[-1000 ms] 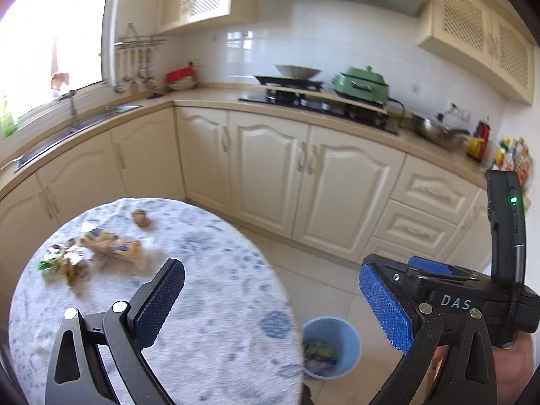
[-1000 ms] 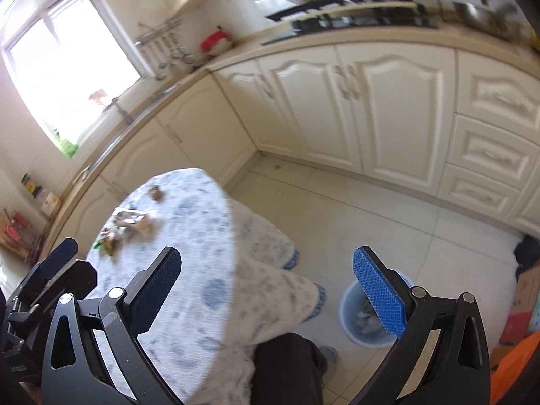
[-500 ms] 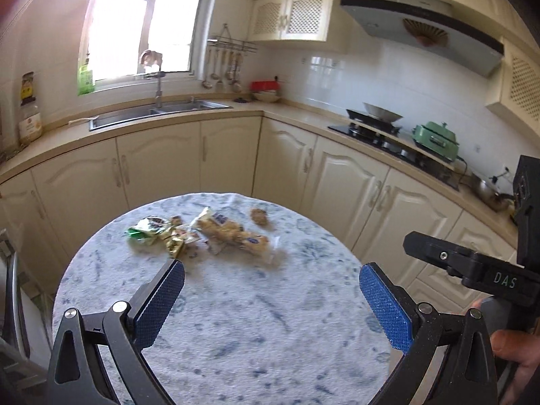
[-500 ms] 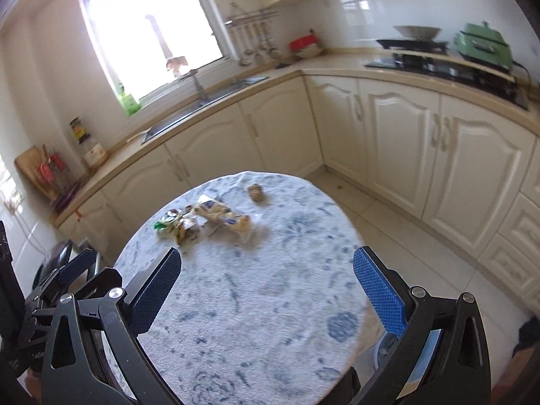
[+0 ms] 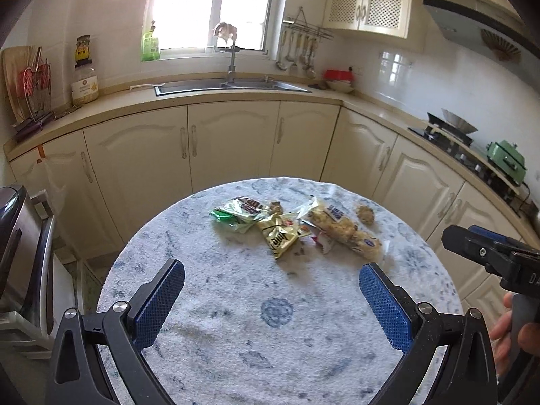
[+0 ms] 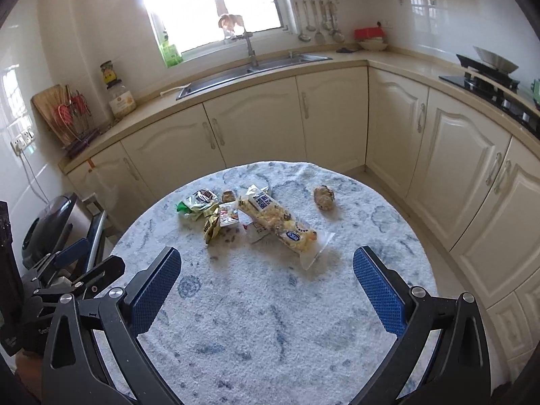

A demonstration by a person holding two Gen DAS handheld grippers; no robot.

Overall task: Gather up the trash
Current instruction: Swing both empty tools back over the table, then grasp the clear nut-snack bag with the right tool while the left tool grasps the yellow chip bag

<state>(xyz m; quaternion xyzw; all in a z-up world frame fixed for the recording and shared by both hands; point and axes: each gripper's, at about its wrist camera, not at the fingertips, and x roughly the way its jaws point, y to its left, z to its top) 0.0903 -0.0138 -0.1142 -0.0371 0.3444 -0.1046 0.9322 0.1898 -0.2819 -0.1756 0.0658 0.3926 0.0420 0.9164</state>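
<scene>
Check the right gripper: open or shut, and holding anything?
Open and empty. The right gripper has its blue pads spread wide above the table, with only bare cloth between them.

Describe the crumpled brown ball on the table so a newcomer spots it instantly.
Start at the round table with the blue-patterned white cloth. Toward its far edge lies a cluster of snack wrappers and a long clear bread bag. The brown crumpled ball sits alone to their right, touching nothing: small, rounded, not flat or printed.
</scene>
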